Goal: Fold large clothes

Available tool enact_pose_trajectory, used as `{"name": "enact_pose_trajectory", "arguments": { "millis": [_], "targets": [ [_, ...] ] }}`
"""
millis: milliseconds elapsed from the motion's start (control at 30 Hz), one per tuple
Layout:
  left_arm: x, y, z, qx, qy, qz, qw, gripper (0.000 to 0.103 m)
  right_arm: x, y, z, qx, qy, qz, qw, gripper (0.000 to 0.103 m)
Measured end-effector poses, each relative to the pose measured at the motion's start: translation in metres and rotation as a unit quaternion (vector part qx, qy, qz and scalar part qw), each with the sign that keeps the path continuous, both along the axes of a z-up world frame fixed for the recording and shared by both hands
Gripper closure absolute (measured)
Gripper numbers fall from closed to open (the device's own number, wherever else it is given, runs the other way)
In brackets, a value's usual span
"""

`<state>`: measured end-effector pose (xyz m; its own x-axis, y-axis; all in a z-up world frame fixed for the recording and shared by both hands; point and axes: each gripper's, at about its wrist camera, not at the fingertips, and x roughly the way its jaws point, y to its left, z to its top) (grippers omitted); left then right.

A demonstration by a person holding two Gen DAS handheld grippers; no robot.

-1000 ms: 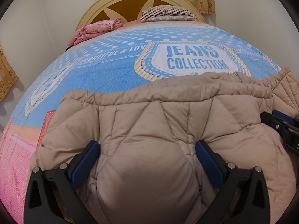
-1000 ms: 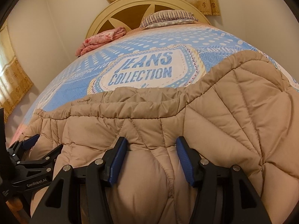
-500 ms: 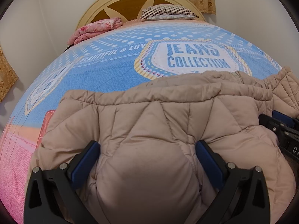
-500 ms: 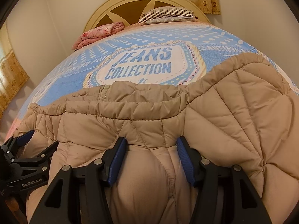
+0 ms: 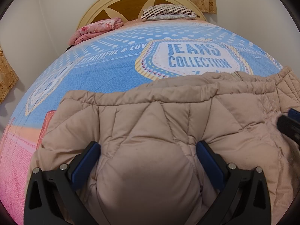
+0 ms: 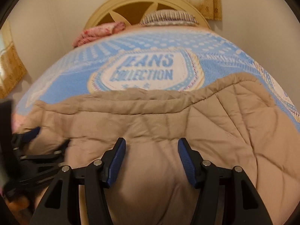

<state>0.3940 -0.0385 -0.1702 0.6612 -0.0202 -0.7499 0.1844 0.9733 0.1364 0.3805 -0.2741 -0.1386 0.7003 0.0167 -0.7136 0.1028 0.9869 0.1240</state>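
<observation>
Beige padded jacket [image 5: 150,123] spread on bed [image 5: 105,75], long axis sideways across both grippers. Left gripper [image 5: 148,161] holding bunched near edge, fingers wide apart around thick fold. Right gripper [image 6: 151,159] holding same edge, just right of it. Far hem lies ahead; both equally near.

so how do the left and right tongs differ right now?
Left tongs stand wider, around a broad bulge of the puffer jacket; right tongs stand narrower, on a slimmer bunch. The left view is sharp, while the right view is motion-blurred. Both have blue pads, black frames, jacket fabric between the fingers and face the headboard.
</observation>
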Motion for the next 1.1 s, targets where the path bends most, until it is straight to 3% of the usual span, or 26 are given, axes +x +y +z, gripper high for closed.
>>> {"name": "enact_pose_trajectory", "arguments": {
  "millis": [100, 167, 367, 633, 767, 933, 1100],
  "targets": [
    [0.000, 0.000, 0.000, -0.001, -0.001, 0.000, 1.0000, 0.000, -0.010, 0.016, -0.005, 0.013, 0.006, 0.012, 1.000, 0.044],
    [0.000, 0.001, 0.000, -0.002, -0.001, 0.000, 1.0000, 0.000, -0.007, 0.022, -0.017, -0.014, 0.014, 0.009, 1.000, 0.044],
    [0.000, 0.001, 0.000, 0.000, -0.001, 0.002, 1.0000, 0.000, -0.003, 0.026, -0.033, -0.034, 0.018, 0.009, 0.999, 0.041],
    [0.000, 0.001, 0.000, 0.004, -0.002, 0.002, 1.0000, 0.000, -0.004, 0.031, -0.028, -0.052, 0.033, 0.009, 0.998, 0.041],
    [0.000, 0.000, 0.000, 0.003, -0.002, 0.002, 1.0000, 0.000, -0.039, 0.043, -0.005, -0.047, -0.002, 0.011, 0.999, 0.040],
    [-0.001, 0.000, 0.000, 0.003, -0.003, 0.002, 1.0000, 0.000, -0.054, 0.052, -0.030, -0.067, -0.008, 0.012, 0.998, 0.039],
    [-0.001, -0.001, 0.001, 0.003, -0.005, 0.003, 1.0000, 0.000, -0.049, 0.051, -0.038, -0.068, 0.001, 0.012, 0.998, 0.037]
  ]
}}
